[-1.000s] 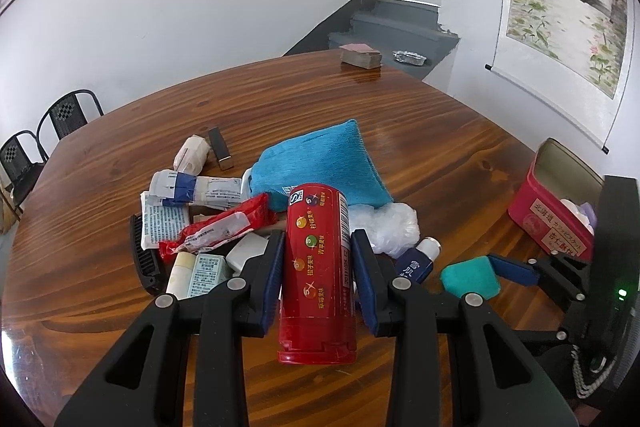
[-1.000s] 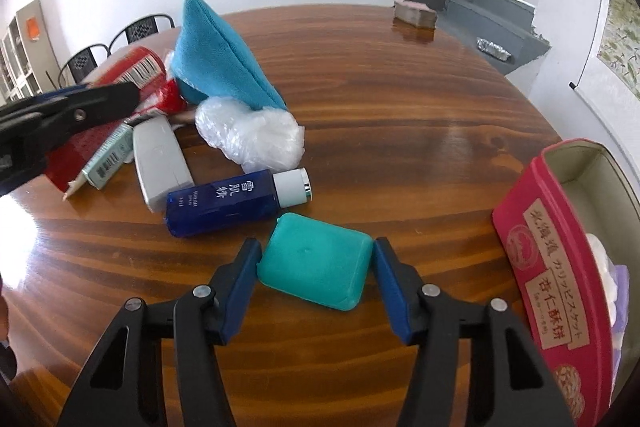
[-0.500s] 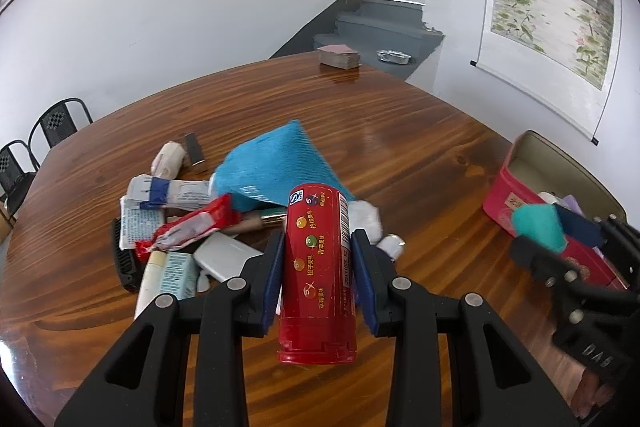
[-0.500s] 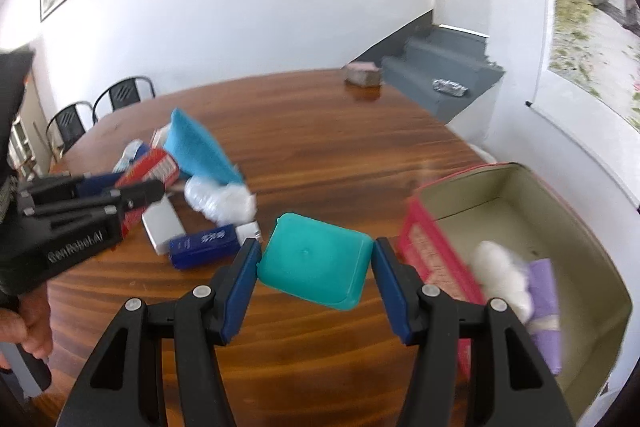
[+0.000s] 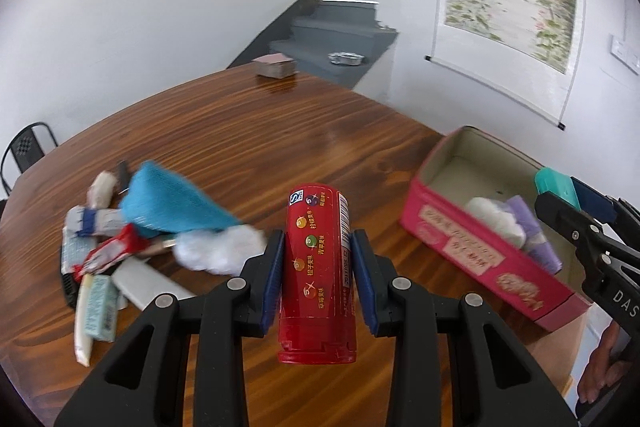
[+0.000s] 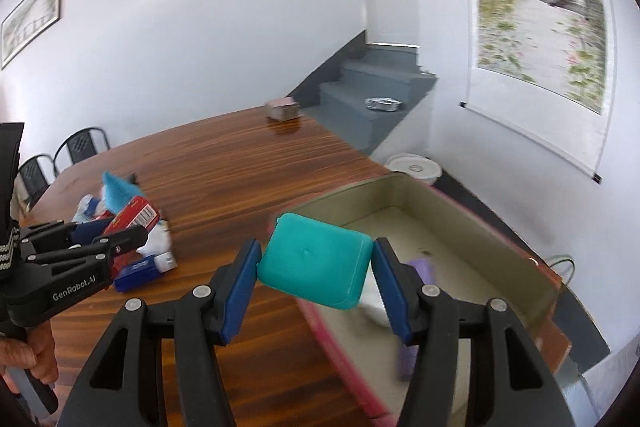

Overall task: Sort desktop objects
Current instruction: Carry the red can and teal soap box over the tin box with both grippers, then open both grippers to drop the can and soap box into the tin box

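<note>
My left gripper [image 5: 318, 279] is shut on a red cylindrical can [image 5: 318, 259] and holds it above the wooden table, between the pile and the red tin. My right gripper [image 6: 316, 269] is shut on a teal square case [image 6: 312, 269] and holds it over the near end of the open red tin box [image 6: 460, 227]. The tin [image 5: 444, 227] holds a white wad [image 5: 496, 219] and a purple item [image 5: 532, 227]. The right gripper with the teal case [image 5: 558, 187] shows in the left wrist view over the tin's right side.
A pile lies on the table's left: blue cloth [image 5: 168, 203], white plastic wad [image 5: 220, 247], red packet [image 5: 112, 251], tubes and small boxes. A dark blue bottle [image 6: 136, 271] lies by the left gripper [image 6: 80, 255]. A small stack [image 5: 276, 65] sits at the far edge.
Both grippers lifted their objects and moved right. The teal case went from the tabletop up over the red tin. The red can left the pile and is nearer the tin.
</note>
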`<state>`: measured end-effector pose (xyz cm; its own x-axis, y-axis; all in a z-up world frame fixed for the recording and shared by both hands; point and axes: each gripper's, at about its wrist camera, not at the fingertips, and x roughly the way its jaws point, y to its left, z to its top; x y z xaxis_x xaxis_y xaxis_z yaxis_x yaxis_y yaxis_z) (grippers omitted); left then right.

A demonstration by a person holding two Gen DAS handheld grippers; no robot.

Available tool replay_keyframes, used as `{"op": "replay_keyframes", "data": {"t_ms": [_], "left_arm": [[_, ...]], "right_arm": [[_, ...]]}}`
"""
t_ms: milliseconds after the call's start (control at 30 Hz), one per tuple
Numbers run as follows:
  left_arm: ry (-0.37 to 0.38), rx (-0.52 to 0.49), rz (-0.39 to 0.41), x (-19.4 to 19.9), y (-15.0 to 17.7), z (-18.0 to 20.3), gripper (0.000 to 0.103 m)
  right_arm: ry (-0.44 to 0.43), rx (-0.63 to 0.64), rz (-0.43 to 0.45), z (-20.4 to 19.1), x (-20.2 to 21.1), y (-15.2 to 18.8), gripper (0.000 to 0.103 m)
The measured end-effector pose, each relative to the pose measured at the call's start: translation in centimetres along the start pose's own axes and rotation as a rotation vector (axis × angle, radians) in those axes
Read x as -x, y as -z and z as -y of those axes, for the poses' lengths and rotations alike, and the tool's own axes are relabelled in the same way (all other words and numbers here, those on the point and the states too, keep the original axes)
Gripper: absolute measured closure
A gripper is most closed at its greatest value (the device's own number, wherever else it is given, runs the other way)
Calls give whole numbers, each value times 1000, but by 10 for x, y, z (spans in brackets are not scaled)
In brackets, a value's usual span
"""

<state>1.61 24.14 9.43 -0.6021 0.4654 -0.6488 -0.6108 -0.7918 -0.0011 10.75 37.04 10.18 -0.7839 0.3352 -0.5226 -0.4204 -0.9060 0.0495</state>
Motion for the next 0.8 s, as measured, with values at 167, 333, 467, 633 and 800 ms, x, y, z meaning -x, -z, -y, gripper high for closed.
{"op": "replay_keyframes", "data": {"t_ms": [167, 333, 467, 633, 800], "left_arm": [[39, -45, 3, -7, -11, 35, 67], [79, -90, 10, -13, -23, 67, 67], [106, -117, 10, -17, -27, 87, 67], [141, -142, 2, -24, -30, 107, 67], [169, -153, -11, -32, -31, 119, 67]], "right_arm": [[36, -53, -1, 30, -1, 1, 42], [59, -95, -3, 55, -2, 4, 42], [72, -118, -10, 69, -4, 7, 42], [84, -142, -22, 83, -5, 14, 42], [82, -150, -40, 87, -6, 17, 41]]}}
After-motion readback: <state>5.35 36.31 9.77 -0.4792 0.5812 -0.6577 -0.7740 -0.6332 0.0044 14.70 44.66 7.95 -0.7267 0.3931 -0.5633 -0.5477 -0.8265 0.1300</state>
